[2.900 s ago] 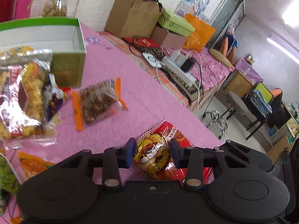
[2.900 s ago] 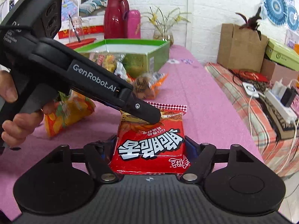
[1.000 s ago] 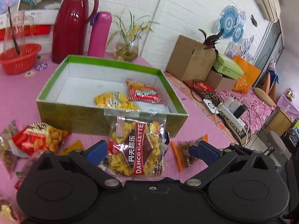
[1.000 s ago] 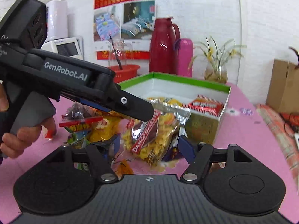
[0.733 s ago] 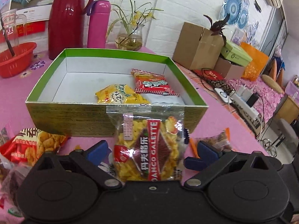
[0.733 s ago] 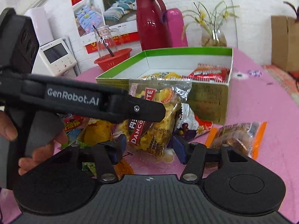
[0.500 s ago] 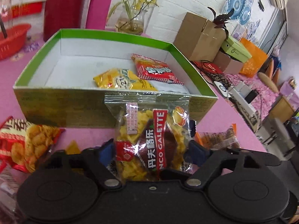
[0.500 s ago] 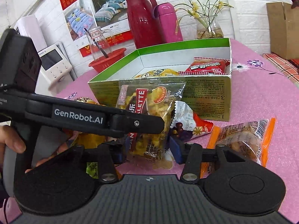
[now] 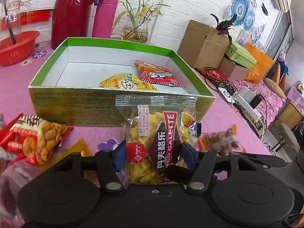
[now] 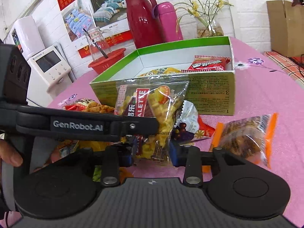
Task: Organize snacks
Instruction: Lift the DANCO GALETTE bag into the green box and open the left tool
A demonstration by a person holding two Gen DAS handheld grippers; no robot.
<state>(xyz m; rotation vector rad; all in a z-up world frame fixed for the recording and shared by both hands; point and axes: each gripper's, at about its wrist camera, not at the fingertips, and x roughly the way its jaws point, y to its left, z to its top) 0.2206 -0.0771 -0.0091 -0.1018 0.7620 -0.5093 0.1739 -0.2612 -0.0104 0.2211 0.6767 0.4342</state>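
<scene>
A clear Danco Galette bag (image 9: 157, 133) of yellow snacks stands upright in front of the green box (image 9: 76, 104). My left gripper (image 9: 153, 155) is shut on its lower part. My right gripper (image 10: 152, 153) is shut on the same bag (image 10: 152, 110) from the other side, with the left gripper's body crossing in front. The box (image 10: 209, 91) holds a yellow packet (image 9: 125, 81) and a red packet (image 9: 157, 74).
Loose snacks lie on the pink tablecloth: a red fried-snack bag (image 9: 32, 138) at left, an orange-edged bag (image 10: 247, 136) at right, a small white-and-red packet (image 10: 188, 123). Behind the box stand a red thermos (image 9: 70, 13), pink flask (image 9: 104, 15), vase and red basket (image 9: 15, 47).
Both grippers closed in on the Galette bag; their jaws went from wide open to shut on it. The bag now stands a little higher against the box front.
</scene>
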